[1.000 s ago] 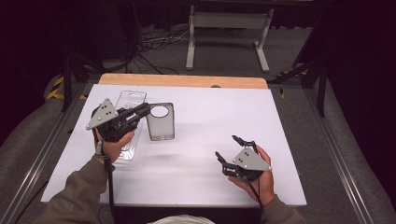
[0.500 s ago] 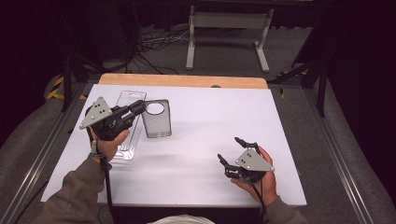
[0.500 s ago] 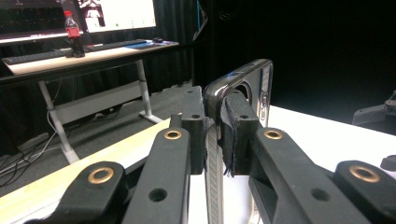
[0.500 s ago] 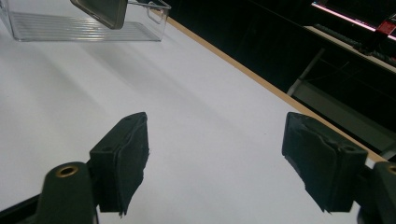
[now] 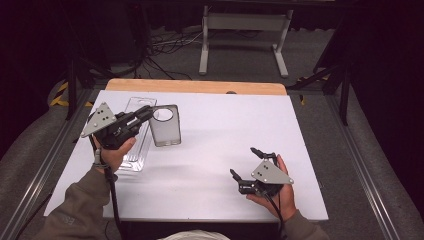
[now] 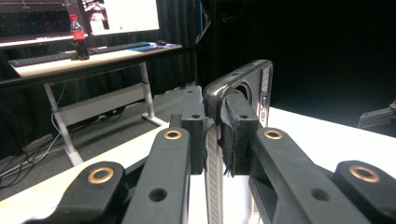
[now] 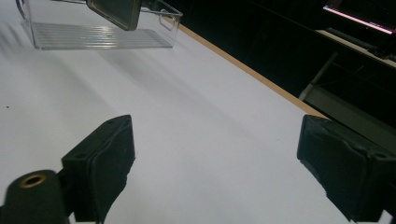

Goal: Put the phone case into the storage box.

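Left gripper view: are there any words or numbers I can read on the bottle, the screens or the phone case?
None can be read.
Bottle: red label, words too blurred.
Screens: small pictures and marks, too small to read.
Phone case, held by the left tool: no writing to be seen.

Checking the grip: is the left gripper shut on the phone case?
Shut: the left gripper fingers pinch the phone case rim from both sides.
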